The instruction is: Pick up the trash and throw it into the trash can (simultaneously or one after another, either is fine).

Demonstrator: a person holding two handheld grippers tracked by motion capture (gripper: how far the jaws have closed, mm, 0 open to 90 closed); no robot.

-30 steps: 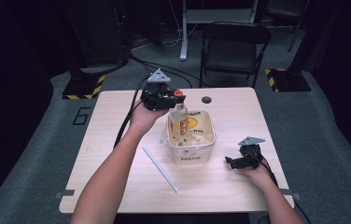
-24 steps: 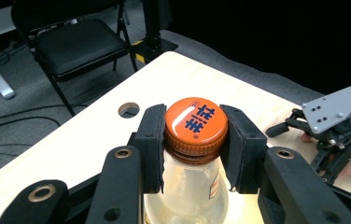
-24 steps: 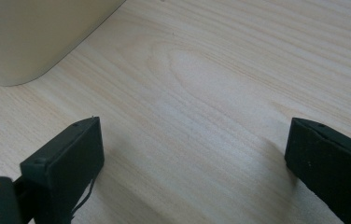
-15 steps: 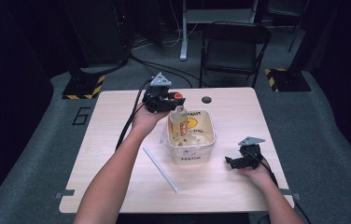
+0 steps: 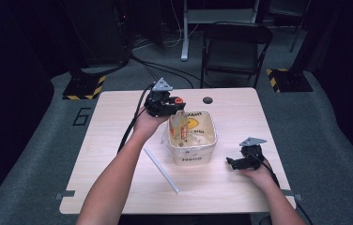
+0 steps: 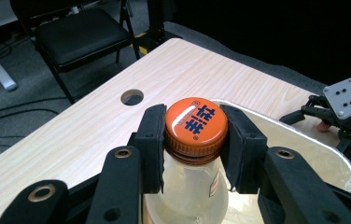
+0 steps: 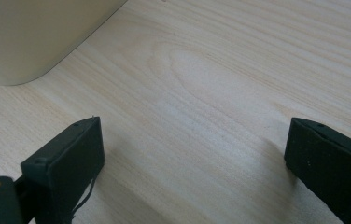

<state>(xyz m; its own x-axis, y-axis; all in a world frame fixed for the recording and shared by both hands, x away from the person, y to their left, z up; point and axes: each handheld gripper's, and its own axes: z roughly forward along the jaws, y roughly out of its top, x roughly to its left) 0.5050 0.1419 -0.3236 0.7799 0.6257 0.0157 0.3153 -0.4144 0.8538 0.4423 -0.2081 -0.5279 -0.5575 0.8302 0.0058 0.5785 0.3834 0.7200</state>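
Nearest us, our right gripper (image 5: 238,163) rests on the table (image 5: 118,154), jaws wide and empty. Farther out, our left gripper (image 6: 193,140) is clamped on the bottle (image 5: 179,127) just under its orange cap (image 6: 195,122), standing in the tub (image 5: 191,157). We judge the bottle light, rigid and slippery; the neck grips best.

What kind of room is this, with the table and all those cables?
Probably a lab or recording studio: a lone wooden table on grey carpet, dark curtains around it, hazard-striped stand bases, a folding chair, and cabled grippers.
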